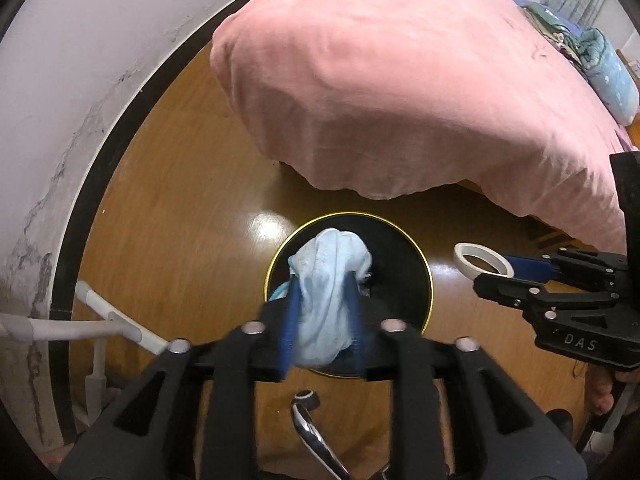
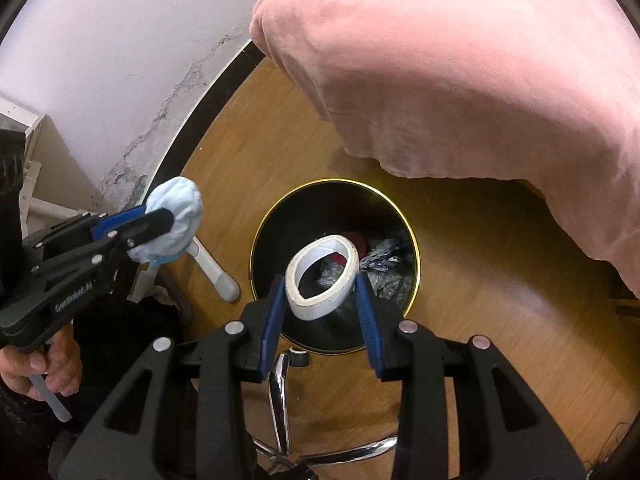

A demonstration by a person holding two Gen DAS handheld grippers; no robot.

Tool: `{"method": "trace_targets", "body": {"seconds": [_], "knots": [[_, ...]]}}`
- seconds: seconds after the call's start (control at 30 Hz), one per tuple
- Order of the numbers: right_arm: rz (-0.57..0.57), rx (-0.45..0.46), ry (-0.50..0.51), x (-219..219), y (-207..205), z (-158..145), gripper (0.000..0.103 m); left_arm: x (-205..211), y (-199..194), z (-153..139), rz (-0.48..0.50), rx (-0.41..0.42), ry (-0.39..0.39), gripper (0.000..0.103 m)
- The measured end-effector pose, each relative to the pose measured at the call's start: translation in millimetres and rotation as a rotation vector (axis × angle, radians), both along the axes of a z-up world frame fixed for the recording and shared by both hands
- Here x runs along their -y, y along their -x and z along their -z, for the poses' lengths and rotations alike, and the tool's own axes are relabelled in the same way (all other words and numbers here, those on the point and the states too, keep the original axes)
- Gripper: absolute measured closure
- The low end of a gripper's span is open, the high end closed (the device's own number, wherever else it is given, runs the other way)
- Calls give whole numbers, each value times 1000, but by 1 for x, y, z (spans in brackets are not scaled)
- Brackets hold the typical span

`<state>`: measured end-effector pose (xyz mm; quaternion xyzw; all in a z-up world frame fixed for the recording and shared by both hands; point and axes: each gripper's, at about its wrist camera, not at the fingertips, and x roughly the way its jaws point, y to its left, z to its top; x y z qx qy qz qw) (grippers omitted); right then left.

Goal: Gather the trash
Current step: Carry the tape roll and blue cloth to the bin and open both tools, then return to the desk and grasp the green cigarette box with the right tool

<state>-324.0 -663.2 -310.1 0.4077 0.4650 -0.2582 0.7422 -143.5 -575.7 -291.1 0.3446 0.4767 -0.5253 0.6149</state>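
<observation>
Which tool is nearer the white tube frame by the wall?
Left. The left tool, gripping a blue cloth, is beside the white tube frame; the right tool, gripping a tape roll, is beyond it on the side away from the frame.

Both tongs point steeply downward. The left tongs [image 1: 322, 312] stand partly apart with a crumpled light-blue cloth [image 1: 328, 300] between the blue pads [image 1: 290, 332]; whether they press it cannot be told. The right tongs [image 2: 322, 292] clamp a white tape roll [image 2: 320, 276], squeezed oval. A hand [image 2: 44, 368] grips the left tongs' handle.
</observation>
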Motion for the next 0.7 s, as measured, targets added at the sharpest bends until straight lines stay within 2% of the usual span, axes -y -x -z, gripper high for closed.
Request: {"method": "trace_targets", "body": {"seconds": [0.07, 0.4, 0.5, 0.53, 0.57, 0.7], "knots": [[-3, 1, 1, 0, -2, -1, 68, -2, 3, -5, 0, 6, 11, 57], [-27, 4, 20, -5, -12, -9, 66, -12, 3, -28, 5, 29, 47, 48], [-25, 8, 34, -7, -13, -15, 52, -17, 2, -44, 6, 48, 74, 42], [-23, 9, 42, -7, -14, -18, 43, -19, 2, -50, 6, 59, 84, 41], [-22, 15, 55, -8, -14, -23, 39, -22, 3, -58, 4, 76, 99, 37], [-30, 25, 99, -11, -16, -44, 37, -35, 5, -96, 4, 115, 162, 24]]}}
